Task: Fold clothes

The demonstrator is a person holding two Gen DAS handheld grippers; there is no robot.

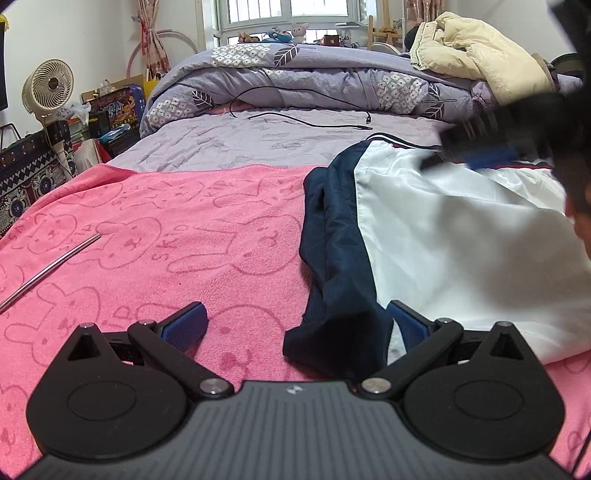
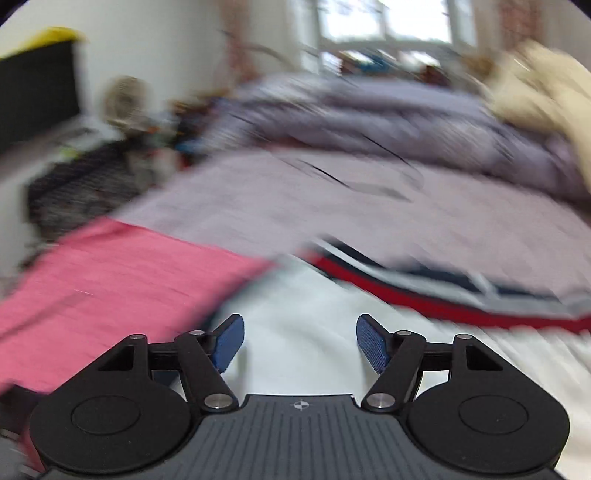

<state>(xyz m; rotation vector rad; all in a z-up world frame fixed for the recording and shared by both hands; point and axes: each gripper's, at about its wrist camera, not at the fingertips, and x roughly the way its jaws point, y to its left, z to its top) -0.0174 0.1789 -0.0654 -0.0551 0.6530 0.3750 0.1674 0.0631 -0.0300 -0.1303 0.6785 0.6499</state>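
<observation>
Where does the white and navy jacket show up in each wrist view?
Left wrist: the jacket fills the right half, its navy sleeve at centre.
Right wrist: its blurred white panel lies at lower centre, ahead of the fingers.
Shared landmark: the pink towel, left of it.

A bed in lilac leaf-print sheets fills the room, a rolled floral quilt across it. Beyond, a barred window admits daylight. White walls; a cream fan stands left beside cluttered boxes.
</observation>
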